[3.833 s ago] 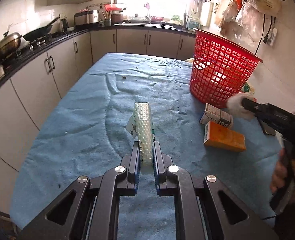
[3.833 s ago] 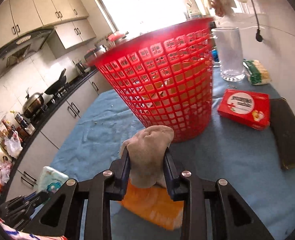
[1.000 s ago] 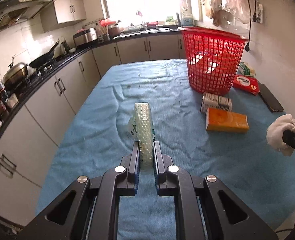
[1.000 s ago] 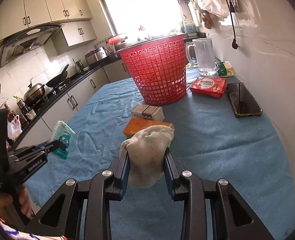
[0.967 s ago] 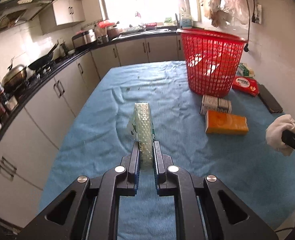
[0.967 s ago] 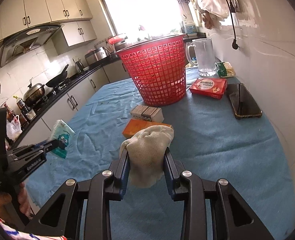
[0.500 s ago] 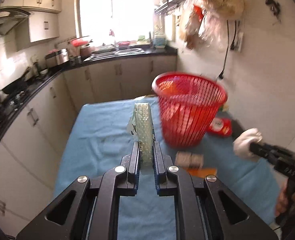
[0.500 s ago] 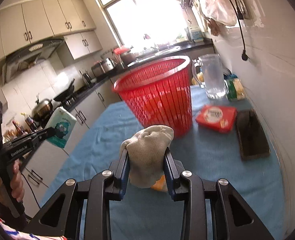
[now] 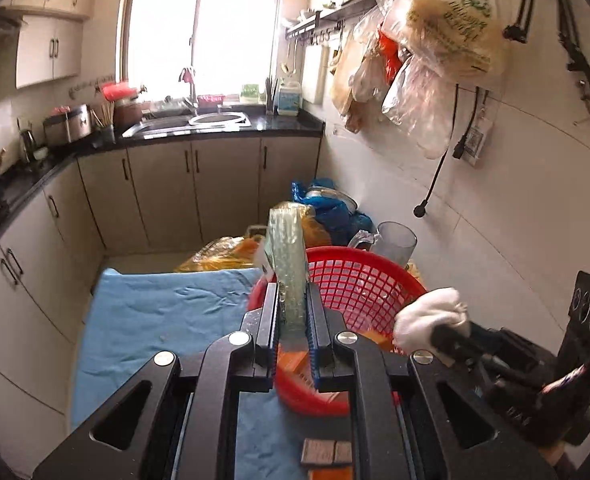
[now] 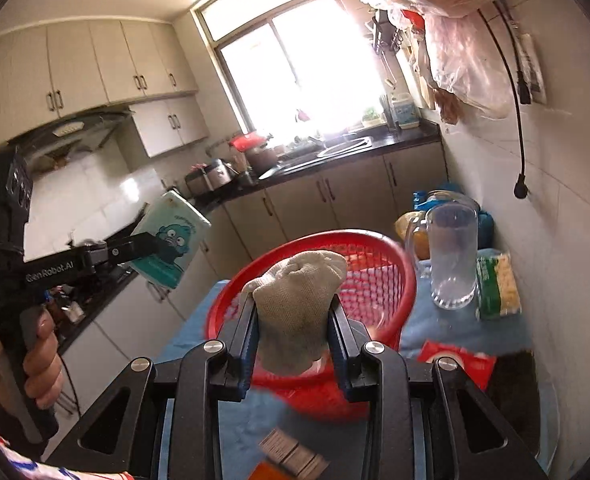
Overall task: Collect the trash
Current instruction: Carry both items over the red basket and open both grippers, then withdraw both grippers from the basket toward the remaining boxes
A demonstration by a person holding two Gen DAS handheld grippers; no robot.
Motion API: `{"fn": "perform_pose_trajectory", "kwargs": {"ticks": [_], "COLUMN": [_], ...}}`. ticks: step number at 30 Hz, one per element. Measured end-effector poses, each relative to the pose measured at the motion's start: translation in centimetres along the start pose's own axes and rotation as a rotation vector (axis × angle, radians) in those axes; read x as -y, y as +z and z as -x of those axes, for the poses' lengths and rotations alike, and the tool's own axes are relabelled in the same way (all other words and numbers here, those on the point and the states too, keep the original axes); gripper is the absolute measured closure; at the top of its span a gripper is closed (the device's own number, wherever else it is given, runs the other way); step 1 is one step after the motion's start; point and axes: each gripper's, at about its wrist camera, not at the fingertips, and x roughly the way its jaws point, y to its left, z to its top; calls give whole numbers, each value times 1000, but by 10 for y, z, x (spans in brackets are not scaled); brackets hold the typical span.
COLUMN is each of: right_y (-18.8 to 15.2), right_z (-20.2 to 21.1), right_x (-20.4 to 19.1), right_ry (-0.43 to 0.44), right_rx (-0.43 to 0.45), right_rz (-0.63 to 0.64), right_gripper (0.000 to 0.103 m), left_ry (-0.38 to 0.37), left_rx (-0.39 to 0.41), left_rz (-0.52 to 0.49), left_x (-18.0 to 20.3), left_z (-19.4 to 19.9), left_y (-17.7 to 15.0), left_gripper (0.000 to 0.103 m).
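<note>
Now both loads hang above the red basket (image 9: 359,280) at centre frame, undropped: left hand-held gripper (image 9: 291,320) clamps a tissue pack (image 9: 289,256), right hand-held gripper (image 10: 293,336) a crumpled cloth (image 10: 295,304).

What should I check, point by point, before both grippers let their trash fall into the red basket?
1. Left gripper holds the tissue pack firmly: ok, jaws shut on it.
2. Right gripper holds the crumpled cloth firmly: ok, jaws shut on it.
3. Cloth above the red basket opening: ok in the right wrist view, where it lines up with the mouth.
4. Tissue pack above the opening: cannot tell; it lines up with the near rim, but depth is unclear.
5. Glass mug clear of the drop: ok, it stands beside the basket, toward the wall.
6. Basket steady and upright: cannot tell, the picture is blurred.
</note>
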Motion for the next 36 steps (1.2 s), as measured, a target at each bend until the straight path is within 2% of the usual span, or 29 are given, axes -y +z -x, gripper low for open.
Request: {"fn": "perform_pose_trajectory", "kwargs": {"ticks": [3, 4, 5, 6, 7, 8, 9, 10, 11, 17, 22, 27, 32, 36], "right_y": [6, 7, 7, 7, 6, 6, 6, 5, 4, 1, -12, -42, -75, -110], "right_z": [-23, -28, -32, -35, -36, -37, -37, -34, -32, -10, 24, 51, 65, 71], "right_x": [5, 5, 7, 8, 9, 10, 11, 10, 9, -2, -8, -6, -5, 1], "right_ry": [-23, -25, -26, -25, -23, -15, -11, -15, -21, -27, -30, -32, -46, -38], "right_rx": [-27, -32, -36, -36, -36, -35, -33, -26, -18, -2, 1, -53, -116, -185], "right_rz": [11, 13, 12, 9, 6, 5, 5, 9, 15, 59, 79, 86, 99, 89], "right_gripper": [68, 65, 61, 60, 56, 49, 44, 35, 31, 27, 21, 18, 18, 18], "left_ry": [-11, -16, -28, -41, -54, -57, -51, -37, -23, 51, 132, 164, 223, 205], "left_rx": [-12, -13, -12, -10, 4, 22, 39, 59, 69, 123, 145, 118, 77, -13], "left_rz": [17, 22, 27, 33, 42, 45, 43, 30, 16, -18, -20, -21, -61, -55], "left_x": [0, -1, -1, -2, -2, -3, -3, -1, 0, -4, -14, -25, -32, -41], "left_z": [-20, -23, -25, -25, -22, -19, -14, -8, -3, 40, 82, 107, 117, 105], "left_y": [4, 5, 5, 6, 5, 5, 3, 2, 1, -14, -47, -92, -152, -193], "left_gripper": [90, 89, 81, 67, 59, 47, 41, 40, 40, 34, 27, 25, 23, 23]}}
